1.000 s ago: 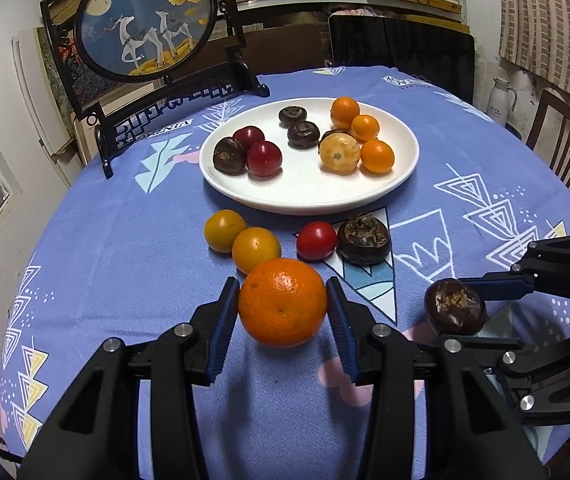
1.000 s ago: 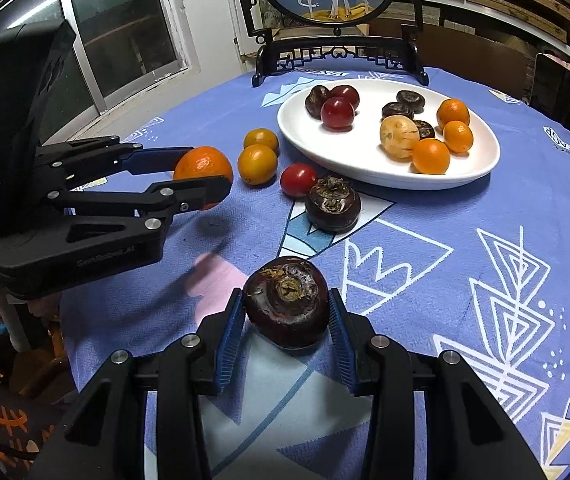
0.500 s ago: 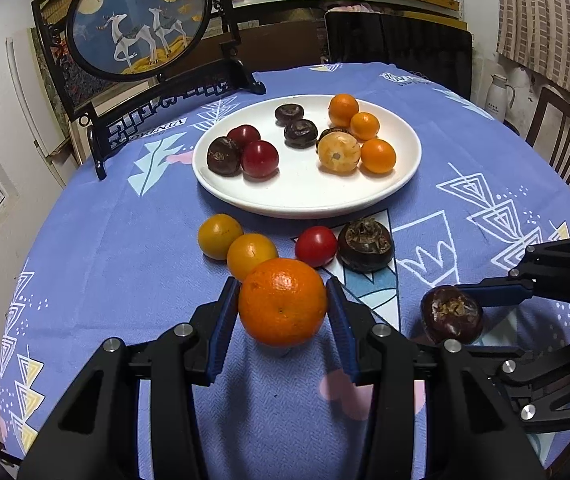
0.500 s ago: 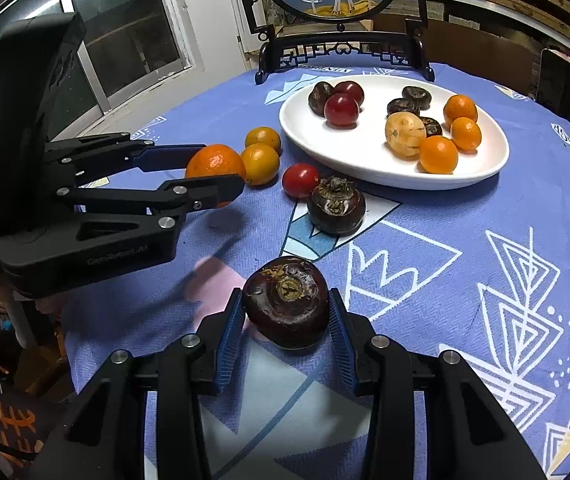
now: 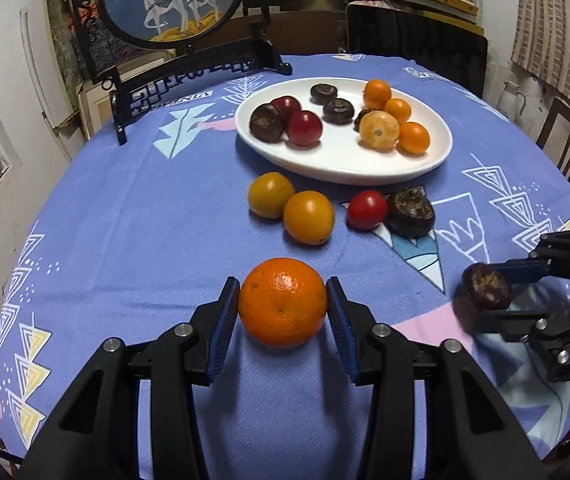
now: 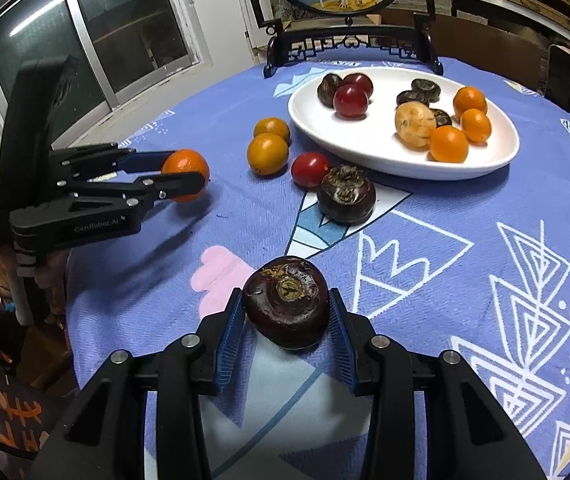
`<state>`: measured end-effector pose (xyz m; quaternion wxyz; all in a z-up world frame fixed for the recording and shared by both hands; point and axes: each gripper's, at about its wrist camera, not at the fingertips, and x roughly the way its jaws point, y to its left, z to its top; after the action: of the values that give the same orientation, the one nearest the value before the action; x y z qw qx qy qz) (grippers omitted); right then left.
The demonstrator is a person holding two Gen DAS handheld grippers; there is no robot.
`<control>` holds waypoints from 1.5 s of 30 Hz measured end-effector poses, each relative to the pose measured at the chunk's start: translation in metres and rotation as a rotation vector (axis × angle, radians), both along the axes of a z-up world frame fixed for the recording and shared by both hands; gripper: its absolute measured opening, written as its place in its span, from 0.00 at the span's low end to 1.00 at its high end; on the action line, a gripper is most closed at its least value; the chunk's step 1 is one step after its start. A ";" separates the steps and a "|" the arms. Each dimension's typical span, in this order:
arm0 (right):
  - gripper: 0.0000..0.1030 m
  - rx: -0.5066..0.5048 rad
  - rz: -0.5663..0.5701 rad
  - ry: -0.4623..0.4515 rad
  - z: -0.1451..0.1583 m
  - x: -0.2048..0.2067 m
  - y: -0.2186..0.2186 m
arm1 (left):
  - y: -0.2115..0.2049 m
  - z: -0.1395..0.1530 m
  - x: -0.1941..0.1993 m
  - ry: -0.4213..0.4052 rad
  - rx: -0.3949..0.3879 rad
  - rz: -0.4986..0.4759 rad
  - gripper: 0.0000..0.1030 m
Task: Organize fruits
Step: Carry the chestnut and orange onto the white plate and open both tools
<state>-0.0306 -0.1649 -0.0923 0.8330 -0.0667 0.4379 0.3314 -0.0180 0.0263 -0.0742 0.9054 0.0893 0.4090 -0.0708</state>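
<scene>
Left gripper [image 5: 283,306]: jaws clamped on large orange [image 5: 283,302], lower centre of left wrist view
Right gripper [image 6: 287,312]: jaws clamped on dark brown fruit [image 6: 287,308], lower centre of right wrist view
Plate [image 5: 345,168]: white, upper centre, holding red, dark and orange fruits
Loose fruits: two yellow-orange fruits [image 5: 291,208], red tomato [image 5: 367,210] and dark fruit [image 5: 411,212], just below the plate on blue tablecloth [image 5: 125,220]

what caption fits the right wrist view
Right claw gripping a water chestnut near the fruit plate.
</scene>
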 end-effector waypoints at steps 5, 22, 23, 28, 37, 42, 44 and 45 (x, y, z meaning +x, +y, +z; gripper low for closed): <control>0.41 0.017 -0.013 0.003 -0.001 0.000 -0.004 | -0.012 -0.001 0.003 -0.009 0.000 -0.033 0.42; 0.41 0.008 -0.040 -0.120 0.039 0.039 -0.008 | -0.044 0.029 0.040 -0.073 0.085 -0.083 0.42; 0.41 0.013 -0.047 -0.131 0.043 0.043 -0.009 | -0.046 0.033 0.045 -0.083 0.091 -0.090 0.42; 0.41 0.032 -0.087 -0.184 0.063 0.069 -0.014 | -0.054 0.049 0.075 -0.122 0.112 -0.096 0.42; 0.42 0.102 -0.212 -0.255 0.092 0.131 -0.023 | -0.061 0.059 0.148 -0.129 0.067 -0.031 0.42; 0.42 0.144 -0.298 -0.259 0.093 0.170 -0.025 | -0.062 0.055 0.181 -0.121 0.041 0.026 0.42; 0.42 0.168 -0.314 -0.238 0.088 0.178 -0.026 | -0.063 0.051 0.189 -0.113 0.031 0.033 0.42; 0.42 0.175 -0.323 -0.227 0.084 0.183 -0.026 | -0.064 0.048 0.194 -0.108 0.035 0.033 0.42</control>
<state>0.1524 -0.1910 -0.0078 0.9218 0.0400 0.3159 0.2209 0.1761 -0.0380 -0.0266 0.9256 0.1018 0.3620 -0.0436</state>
